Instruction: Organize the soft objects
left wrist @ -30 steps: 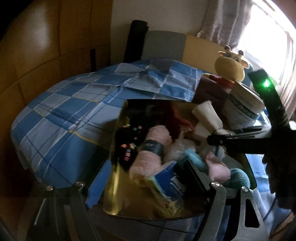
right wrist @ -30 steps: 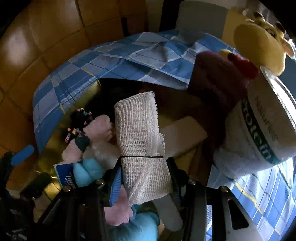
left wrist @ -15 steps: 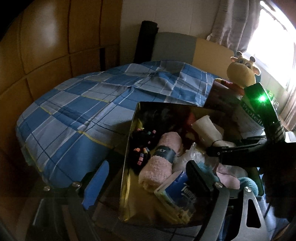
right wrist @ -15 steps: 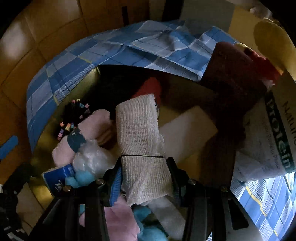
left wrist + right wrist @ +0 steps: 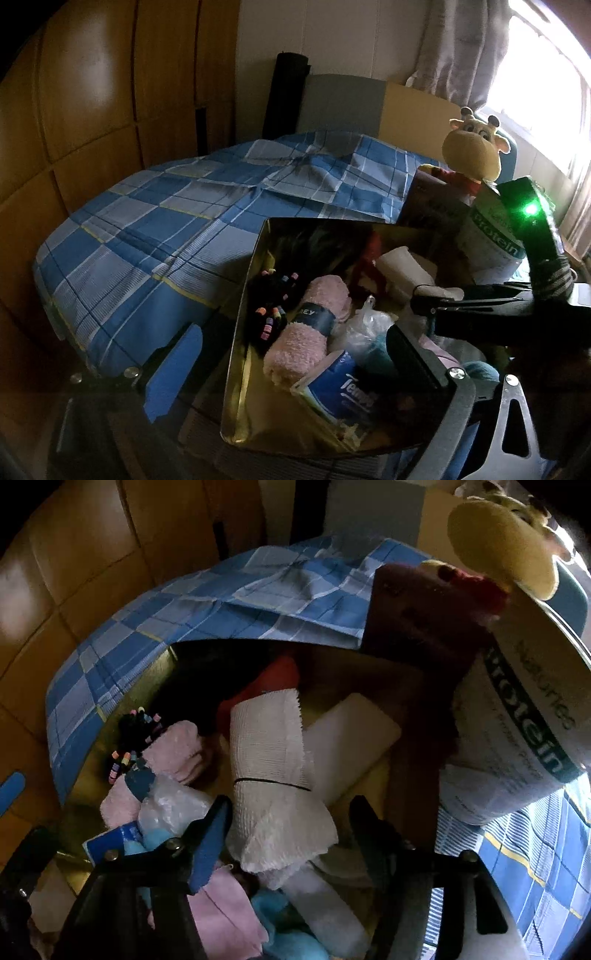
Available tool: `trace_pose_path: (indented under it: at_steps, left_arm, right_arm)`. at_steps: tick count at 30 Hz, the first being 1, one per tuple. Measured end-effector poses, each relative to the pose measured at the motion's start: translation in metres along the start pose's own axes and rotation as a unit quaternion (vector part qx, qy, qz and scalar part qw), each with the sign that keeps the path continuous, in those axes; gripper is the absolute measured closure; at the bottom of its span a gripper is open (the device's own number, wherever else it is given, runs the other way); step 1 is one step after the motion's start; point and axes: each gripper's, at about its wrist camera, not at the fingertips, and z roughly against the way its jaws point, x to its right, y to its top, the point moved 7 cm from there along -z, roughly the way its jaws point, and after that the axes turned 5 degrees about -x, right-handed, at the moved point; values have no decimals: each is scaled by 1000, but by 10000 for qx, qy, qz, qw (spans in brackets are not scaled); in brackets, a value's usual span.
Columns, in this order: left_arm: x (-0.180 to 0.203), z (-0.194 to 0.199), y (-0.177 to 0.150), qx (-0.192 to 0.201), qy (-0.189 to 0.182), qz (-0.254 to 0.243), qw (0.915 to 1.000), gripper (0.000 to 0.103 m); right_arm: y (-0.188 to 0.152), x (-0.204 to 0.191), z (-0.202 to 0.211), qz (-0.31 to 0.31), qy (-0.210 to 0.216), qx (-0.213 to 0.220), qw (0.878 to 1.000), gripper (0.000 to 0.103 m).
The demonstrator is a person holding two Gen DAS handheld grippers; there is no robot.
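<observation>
Gold-walled tin (image 5: 243, 332) fills the lower middle of your left wrist view, sitting on the checked bed (image 5: 155, 236). Your left hand-held gripper (image 5: 295, 369) has spread from partly open a second ago to about as wide as it goes, jaws still opening, with nothing gripped; one blue-padded finger sits lower left outside the tin, the other low over its contents. Inside you can see a pink rolled towel (image 5: 310, 332), a black bundle with coloured beads (image 5: 269, 310), a tissue pack (image 5: 347, 391) and a clear plastic bag (image 5: 365, 325). The right hand-held gripper (image 5: 480, 310) reaches in from the right edge. A giraffe plush (image 5: 472, 151) and a protein tub (image 5: 495, 240) stand beyond the tin, upper right.

In your right wrist view, the right hand-held gripper's (image 5: 288, 834) jaws are opening: half a second ago they pinched the white gauze roll (image 5: 273, 768); now both pads stand clear of it. The roll lies in the tin at frame centre, across a white foam block (image 5: 351, 746), with a red item (image 5: 273, 683) behind it and pink cloth (image 5: 221, 915) and blue fluff (image 5: 291, 938) at the bottom. That looks like a finished drop-off, so you can probably lift away and fetch the next soft thing.
</observation>
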Motion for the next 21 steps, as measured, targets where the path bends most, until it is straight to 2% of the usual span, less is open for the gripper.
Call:
trace_pose_path:
  at_steps: [9, 16, 21]
  left_arm:
    - [10, 5, -3, 28, 77, -44, 10000, 0]
    - [24, 21, -2, 292, 57, -122, 9995, 0]
    - [38, 31, -3, 384, 135, -189, 9990, 0]
  right_arm:
    - [-9, 7, 34, -189, -172, 610, 9978, 35]
    - [-26, 14, 66, -408, -556, 1138, 9911, 35]
    - [-46, 20, 81, -652, -776, 1358, 9855, 35]
